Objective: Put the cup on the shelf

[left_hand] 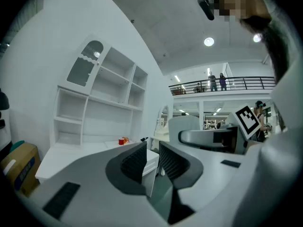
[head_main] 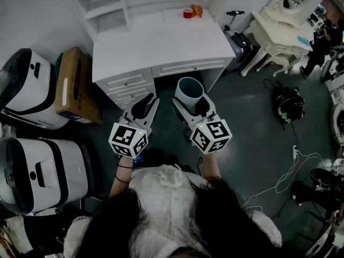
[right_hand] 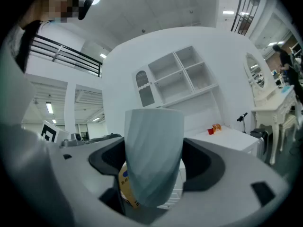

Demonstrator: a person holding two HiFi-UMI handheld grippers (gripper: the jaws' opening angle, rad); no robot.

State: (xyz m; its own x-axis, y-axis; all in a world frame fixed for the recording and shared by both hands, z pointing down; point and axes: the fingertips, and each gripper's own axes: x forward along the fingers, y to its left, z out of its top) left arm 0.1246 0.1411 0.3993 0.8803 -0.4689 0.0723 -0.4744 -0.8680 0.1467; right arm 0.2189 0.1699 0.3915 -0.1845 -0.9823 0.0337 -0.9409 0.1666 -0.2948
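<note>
Right gripper view: pale blue-grey faceted cup (right_hand: 154, 155) upright between the jaws.

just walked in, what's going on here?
A person stands in front of a white desk with a white shelf unit at its back, holding a gripper in each hand. The right gripper is clamped on a pale blue-grey ribbed cup, mouth up, short of the desk. The left gripper is empty, its jaws slightly apart. The cup is not yet on the shelf. A small red cup sits at the desk's back.
</note>
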